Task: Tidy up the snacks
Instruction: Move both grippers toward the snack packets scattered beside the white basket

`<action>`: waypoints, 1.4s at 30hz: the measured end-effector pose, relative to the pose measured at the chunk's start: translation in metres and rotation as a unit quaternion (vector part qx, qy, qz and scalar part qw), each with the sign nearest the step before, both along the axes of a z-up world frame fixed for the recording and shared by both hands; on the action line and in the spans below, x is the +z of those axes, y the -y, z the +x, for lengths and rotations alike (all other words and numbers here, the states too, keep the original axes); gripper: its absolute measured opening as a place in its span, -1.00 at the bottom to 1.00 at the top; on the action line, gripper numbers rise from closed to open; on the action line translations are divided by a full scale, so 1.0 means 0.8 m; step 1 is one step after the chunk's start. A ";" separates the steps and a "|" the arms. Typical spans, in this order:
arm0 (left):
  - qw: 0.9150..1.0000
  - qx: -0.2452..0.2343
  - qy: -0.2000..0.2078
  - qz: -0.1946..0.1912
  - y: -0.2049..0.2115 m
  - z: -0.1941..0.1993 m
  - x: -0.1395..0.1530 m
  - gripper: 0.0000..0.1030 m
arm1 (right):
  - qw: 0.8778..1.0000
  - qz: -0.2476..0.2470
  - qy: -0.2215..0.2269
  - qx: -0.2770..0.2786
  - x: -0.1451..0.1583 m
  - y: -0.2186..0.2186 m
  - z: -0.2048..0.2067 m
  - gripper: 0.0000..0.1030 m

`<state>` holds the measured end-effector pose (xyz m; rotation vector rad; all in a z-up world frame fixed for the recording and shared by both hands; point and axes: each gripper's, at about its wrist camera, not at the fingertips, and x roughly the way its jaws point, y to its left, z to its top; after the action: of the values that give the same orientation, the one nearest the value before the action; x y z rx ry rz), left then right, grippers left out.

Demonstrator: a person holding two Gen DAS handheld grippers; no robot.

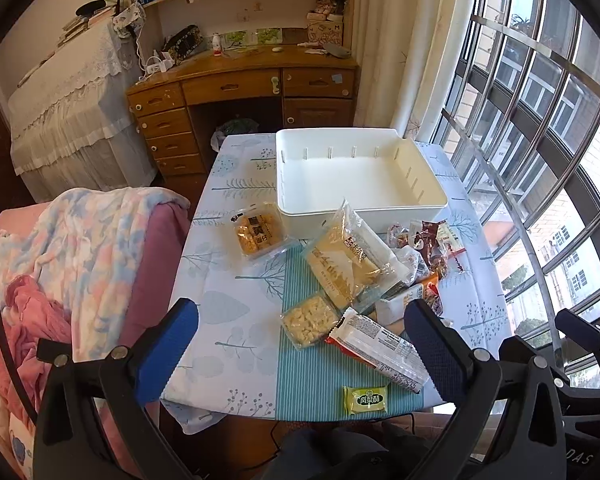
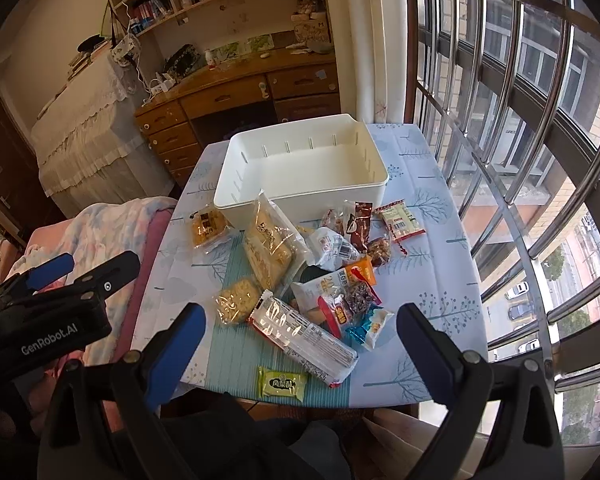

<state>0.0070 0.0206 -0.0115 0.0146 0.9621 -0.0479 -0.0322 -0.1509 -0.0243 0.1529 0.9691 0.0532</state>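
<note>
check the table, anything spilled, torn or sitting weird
Nothing looks spilled or torn. The snacks lie in a loose, overlapping heap in front of the white bin, which has nothing in it. A small green packet sits alone near the table's front edge. Both grippers are open and hold nothing.

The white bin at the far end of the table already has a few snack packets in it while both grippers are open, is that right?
Not quite: the white bin is empty, as the right wrist view shows. The snack packets lie on the table before it. Both grippers, left and right, are open.
</note>
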 end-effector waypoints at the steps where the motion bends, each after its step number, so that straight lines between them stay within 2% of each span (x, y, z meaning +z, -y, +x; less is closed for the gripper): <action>1: 1.000 -0.004 -0.001 -0.002 -0.002 0.001 0.000 0.99 | 1.000 -0.001 0.001 -0.002 0.000 -0.002 0.000 0.89; 14: 0.999 -0.046 -0.013 -0.021 -0.035 0.022 -0.017 0.99 | 0.999 -0.016 0.029 -0.017 0.001 -0.044 0.003 0.88; 20: 0.998 -0.035 -0.036 -0.030 -0.054 0.029 -0.034 0.99 | 0.999 -0.025 0.022 -0.007 -0.008 -0.061 0.018 0.88; 28: 0.998 0.000 -0.050 -0.029 -0.064 0.025 -0.044 0.99 | 0.999 -0.028 0.021 0.021 -0.019 -0.062 0.037 0.88; 36: 0.995 0.062 -0.066 -0.037 -0.046 0.011 -0.054 0.99 | 0.995 -0.033 0.019 0.090 -0.027 -0.046 0.047 0.88; 42: 0.989 0.108 -0.086 -0.048 -0.018 -0.003 -0.070 0.99 | 0.988 -0.043 0.003 0.150 -0.041 -0.024 0.049 0.88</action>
<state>0.0047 0.0347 -0.0679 -0.1845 1.1271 0.1064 0.0072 -0.1317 -0.0568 -0.0733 0.9814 0.2880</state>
